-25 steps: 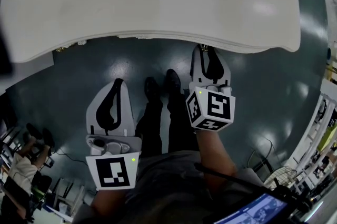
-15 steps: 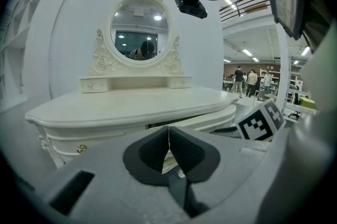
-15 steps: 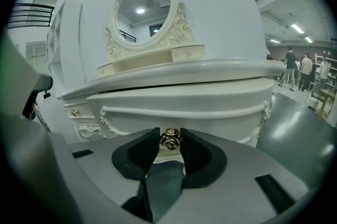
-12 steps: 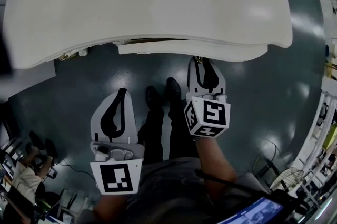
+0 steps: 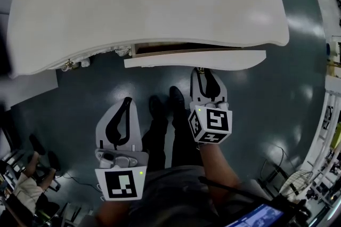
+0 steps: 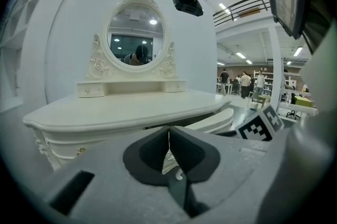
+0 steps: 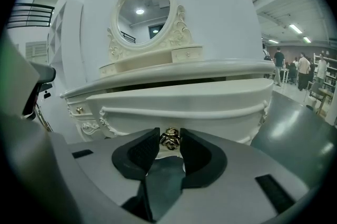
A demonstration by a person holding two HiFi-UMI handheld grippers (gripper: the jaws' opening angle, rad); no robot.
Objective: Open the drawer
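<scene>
A white dressing table [image 5: 149, 2] fills the top of the head view. Its curved centre drawer [image 5: 194, 58] stands pulled out a little from under the tabletop, with a dark gap behind its front. In the right gripper view the drawer front [image 7: 179, 104] spans the middle, and its brass knob [image 7: 169, 139] sits between the pads of my right gripper [image 7: 169, 140], which is shut on it. My right gripper [image 5: 205, 72] reaches the drawer front from below. My left gripper [image 5: 125, 103] hangs lower left, apart from the table. My left gripper [image 6: 169, 132] is shut with nothing in it.
An oval mirror [image 7: 145, 12] with small drawers stands at the back of the tabletop. A side drawer's brass knob [image 7: 79, 110] shows at the left. The person's shoes [image 5: 165, 98] stand on the teal floor between the grippers. Shelving lines the right edge [image 5: 327, 130].
The drawer has slid out from under the tabletop as my right gripper drew back with the knob. A dark gap has opened behind the drawer front. The left gripper has barely moved.
</scene>
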